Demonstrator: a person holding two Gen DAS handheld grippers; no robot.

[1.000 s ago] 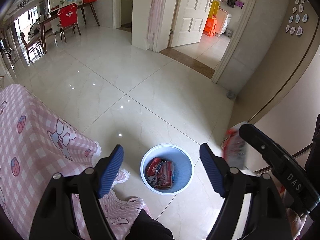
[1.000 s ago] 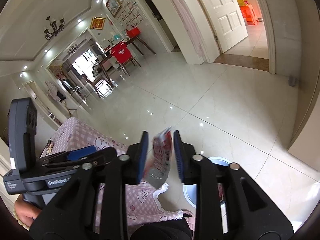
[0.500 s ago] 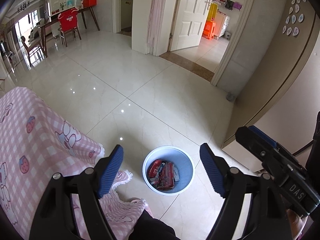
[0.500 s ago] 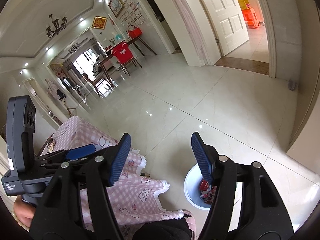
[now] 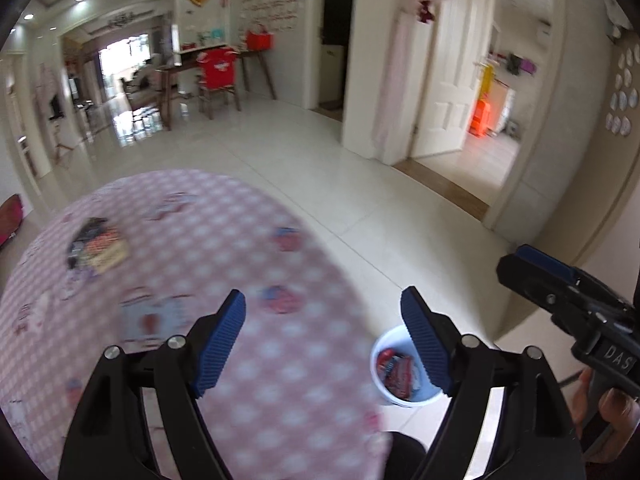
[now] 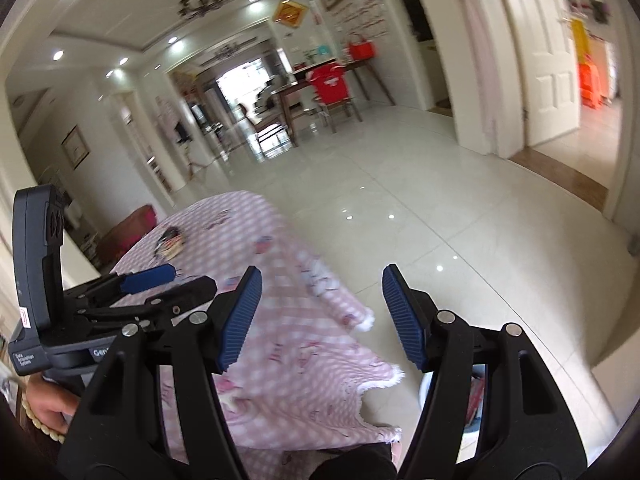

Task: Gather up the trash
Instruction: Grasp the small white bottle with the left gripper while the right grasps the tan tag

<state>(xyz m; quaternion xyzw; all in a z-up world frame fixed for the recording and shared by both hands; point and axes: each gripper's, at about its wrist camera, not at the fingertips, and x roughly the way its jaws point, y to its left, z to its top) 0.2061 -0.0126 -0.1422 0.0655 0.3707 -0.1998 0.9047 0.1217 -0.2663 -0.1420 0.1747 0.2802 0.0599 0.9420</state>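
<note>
We see the left tool (image 5: pixel 322 312) with its blue pads spread wide apart and nothing between them, touching nothing; it hangs above the near edge of the counter (image 5: pixel 256 380), which is draped in a pink checked cloth. The right tool (image 6: pixel 322 306) likewise has its pads well apart and empty, poised over the fringed hem of that cloth where it falls toward the floor (image 6: pixel 460 208). In the left wrist view the right tool shows at the far right edge, a hand (image 5: pixel 608 412) gripping its handle; in the right wrist view the left tool shows at the left, with a hand (image 6: pixel 52 404) and a bead bracelet below it. On the far part of the counter lies a dark crumpled wrapper (image 5: pixel 96 246), well away from both tools. On the floor just beside the counter stands a pale blue bin (image 5: pixel 386 390) with red wrappers (image 5: pixel 396 368) inside it, partly hidden behind the left tool's right finger
</note>
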